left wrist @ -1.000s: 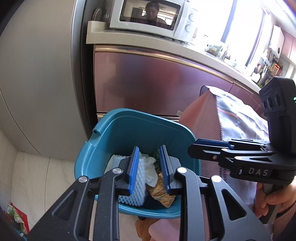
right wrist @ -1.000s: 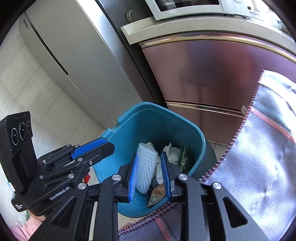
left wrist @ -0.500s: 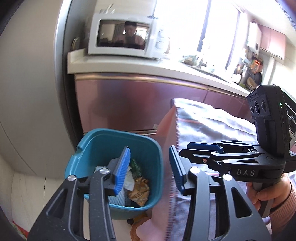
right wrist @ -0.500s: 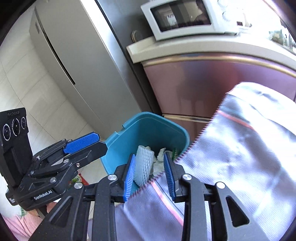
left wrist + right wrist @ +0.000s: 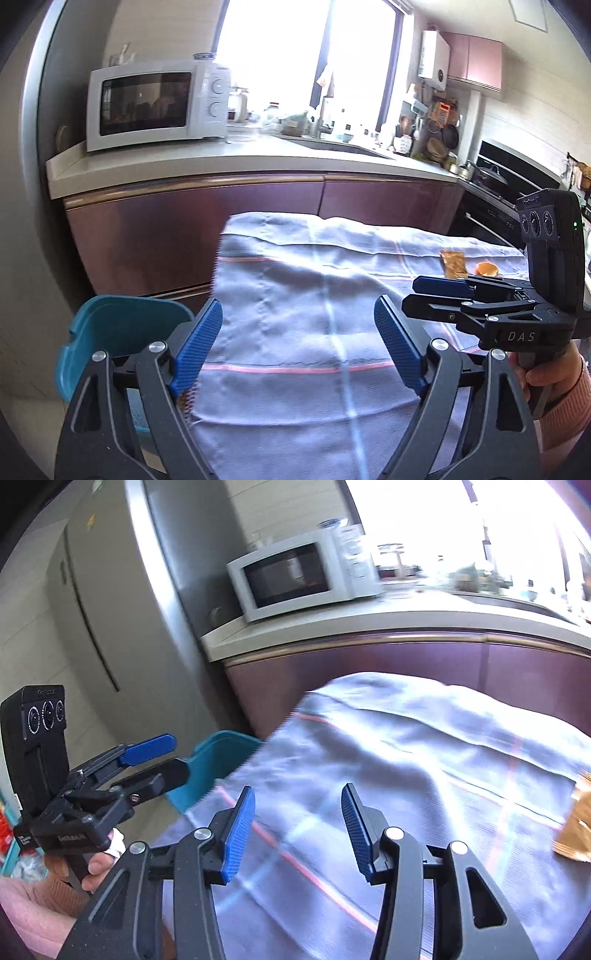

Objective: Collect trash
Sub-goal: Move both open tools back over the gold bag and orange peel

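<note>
Right gripper [image 5: 439, 295] body reads "DAS"; left gripper [image 5: 299, 347] spread wide.

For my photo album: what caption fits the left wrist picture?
Open left gripper over a cloth-covered table, teal bin at left, wrapper and peel waiting.

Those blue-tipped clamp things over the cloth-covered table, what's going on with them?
A person is clearing trash with a hand-held gripper in each hand. Both the left hand-held gripper and the right hand-held gripper are open and empty, held above the grey-blue tablecloth with pink stripes. The teal plastic trash bin stands on the floor at the table's left end. A crinkled golden-brown wrapper and a small orange scrap lie uncollected at the far right of the cloth.
</note>
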A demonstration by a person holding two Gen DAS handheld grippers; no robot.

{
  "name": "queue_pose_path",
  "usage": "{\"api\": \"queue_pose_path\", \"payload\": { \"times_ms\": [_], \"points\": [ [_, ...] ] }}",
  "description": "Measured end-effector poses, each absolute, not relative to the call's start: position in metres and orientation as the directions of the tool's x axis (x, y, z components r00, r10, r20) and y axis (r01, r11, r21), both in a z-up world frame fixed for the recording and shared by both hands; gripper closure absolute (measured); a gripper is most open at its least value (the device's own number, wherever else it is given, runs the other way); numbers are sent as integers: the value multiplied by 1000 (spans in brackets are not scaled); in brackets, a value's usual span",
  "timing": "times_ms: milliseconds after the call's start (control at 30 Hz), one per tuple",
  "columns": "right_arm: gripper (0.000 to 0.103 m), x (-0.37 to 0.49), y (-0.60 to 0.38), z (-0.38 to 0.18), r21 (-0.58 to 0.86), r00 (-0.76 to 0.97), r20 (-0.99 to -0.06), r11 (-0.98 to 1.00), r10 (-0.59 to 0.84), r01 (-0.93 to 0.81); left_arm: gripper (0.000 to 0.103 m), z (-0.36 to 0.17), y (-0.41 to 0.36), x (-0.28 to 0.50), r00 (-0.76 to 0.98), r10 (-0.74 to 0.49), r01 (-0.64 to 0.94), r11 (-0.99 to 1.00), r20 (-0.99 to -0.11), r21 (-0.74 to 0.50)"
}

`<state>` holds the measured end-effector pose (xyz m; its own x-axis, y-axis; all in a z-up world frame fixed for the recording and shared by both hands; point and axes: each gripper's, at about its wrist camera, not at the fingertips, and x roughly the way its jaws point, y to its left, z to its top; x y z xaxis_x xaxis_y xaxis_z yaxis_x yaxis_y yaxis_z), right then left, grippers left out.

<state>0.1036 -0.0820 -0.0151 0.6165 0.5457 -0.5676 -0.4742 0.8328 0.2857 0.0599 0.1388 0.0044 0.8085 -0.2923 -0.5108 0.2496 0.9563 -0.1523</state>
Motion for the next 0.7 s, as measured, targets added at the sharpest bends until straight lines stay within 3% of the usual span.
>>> {"api": "queue_pose_path", "payload": {
  "times_ms": [367,700],
  "points": [
    [56,94,-232,-38,291,749,-594,946,294,-140,20,-1,3,99,683,-478,484,862,-552,-147],
    [56,102,-321,-48,273,787,-603,961,131,50,29,-19,-89,153,568,-519,567,809,-639,-153]
  ]
}}
